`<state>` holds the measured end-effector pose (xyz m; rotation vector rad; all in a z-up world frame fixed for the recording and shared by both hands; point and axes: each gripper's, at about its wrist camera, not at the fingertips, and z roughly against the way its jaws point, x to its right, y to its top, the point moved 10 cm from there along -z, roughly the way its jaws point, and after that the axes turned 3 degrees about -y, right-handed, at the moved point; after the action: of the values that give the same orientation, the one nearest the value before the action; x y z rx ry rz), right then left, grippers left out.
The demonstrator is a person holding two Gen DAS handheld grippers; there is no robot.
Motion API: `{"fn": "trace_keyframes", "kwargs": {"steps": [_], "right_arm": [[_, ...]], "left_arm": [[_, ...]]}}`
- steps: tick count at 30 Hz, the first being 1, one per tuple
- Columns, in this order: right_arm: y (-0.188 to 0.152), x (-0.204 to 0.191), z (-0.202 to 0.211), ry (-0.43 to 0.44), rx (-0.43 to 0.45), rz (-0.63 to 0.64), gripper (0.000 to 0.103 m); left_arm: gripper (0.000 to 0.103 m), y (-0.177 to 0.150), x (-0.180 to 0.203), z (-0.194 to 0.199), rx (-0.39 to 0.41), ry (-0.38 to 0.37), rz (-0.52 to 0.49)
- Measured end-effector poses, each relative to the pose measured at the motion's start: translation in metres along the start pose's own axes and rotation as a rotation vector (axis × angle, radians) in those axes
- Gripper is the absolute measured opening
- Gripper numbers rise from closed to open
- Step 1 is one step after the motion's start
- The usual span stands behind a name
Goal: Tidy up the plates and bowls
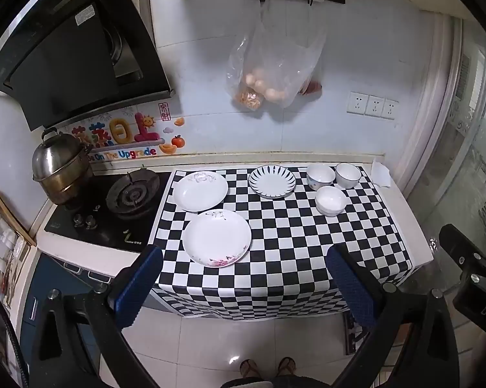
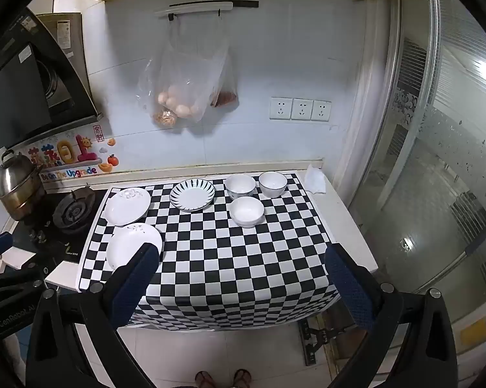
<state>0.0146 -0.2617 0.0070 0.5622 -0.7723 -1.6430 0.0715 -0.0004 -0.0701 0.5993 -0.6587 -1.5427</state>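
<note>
Left gripper (image 1: pixel 243 286) jaws wide, nothing between them, hanging short of the counter edge; right gripper (image 2: pixel 241 283) same, jaws wide and empty, also off the near edge of the checkered cloth (image 2: pixel 243 258). Flower-edged white plate (image 1: pixel 216 238) lies just past the left jaws, nearer their left finger; in the right view it sits partly behind the right gripper's left finger; white plate with grey mark (image 1: pixel 200 190) beyond it, just apart; striped plate (image 1: pixel 272 181) further ahead, right of that. Three bowls well ahead toward the right finger side: blue-patterned bowl (image 1: pixel 320 176) and thin-rimmed bowl (image 1: pixel 348 174) at the back side by side, plain white bowl (image 1: pixel 330 200) in front of them, close, contact unclear. All plates and bowls separate, none stacked. Gas burner (image 1: pixel 131 194) and steel pot (image 1: pixel 60 165) beyond the left finger, off the cloth; plastic bag (image 1: pixel 275 74) of eggs hanging on the wall straight ahead; person's sandalled feet (image 1: pixel 267 367) below the jaws on the tiled floor.
</note>
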Motion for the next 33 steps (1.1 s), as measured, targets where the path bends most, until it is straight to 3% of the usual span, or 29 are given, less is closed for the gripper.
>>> {"fn": "trace_keyframes", "kwargs": {"steps": [33], "right_arm": [[0.002,0.002,0.003,-0.031,0.012,0.015,0.103]], "left_arm": [[0.103,0.005,0.004,0.002,0.008,0.003,0.006]]}}
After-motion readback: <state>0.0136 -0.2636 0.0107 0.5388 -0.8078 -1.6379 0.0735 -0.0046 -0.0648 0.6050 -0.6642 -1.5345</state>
